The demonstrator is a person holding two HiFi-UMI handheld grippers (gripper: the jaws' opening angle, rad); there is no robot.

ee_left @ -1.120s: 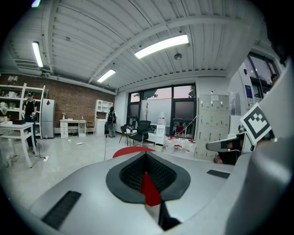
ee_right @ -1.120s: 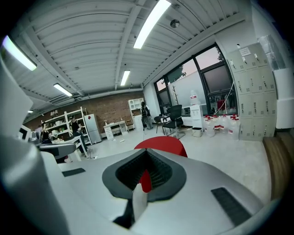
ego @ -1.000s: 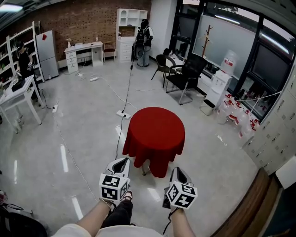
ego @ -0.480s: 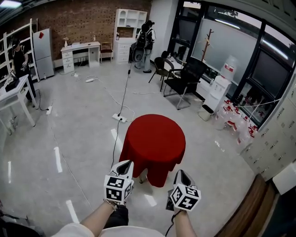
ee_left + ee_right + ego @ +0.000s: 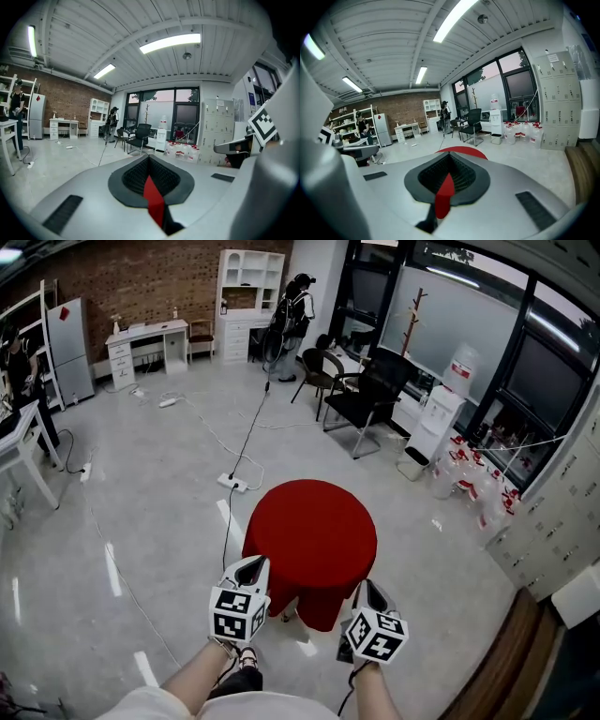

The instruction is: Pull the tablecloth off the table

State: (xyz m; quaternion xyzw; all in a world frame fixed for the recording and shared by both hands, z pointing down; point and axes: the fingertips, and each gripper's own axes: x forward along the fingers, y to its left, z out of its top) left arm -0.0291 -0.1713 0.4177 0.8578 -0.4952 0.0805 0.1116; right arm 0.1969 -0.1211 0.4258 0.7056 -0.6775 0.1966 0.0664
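Floor [image 5: 141,484] lies open around the table [image 5: 311,531]; chairs [image 5: 366,395] and power strip [image 5: 232,483] stand well apart

No lettering, label, brand or number is legible anywhere here.

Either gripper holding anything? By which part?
Nothing held. Left gripper and right gripper both have jaws shut and empty, short of the red tablecloth.

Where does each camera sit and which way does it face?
Head view: on the person's head, looking down at the red tablecloth; forearms, left claw, right claw show.
Left gripper view: on left claw, facing the windows; its shut jaws show.
Right gripper view: on right claw, facing the tablecloth; shut jaws show.
Both gripper views share the black chairs.
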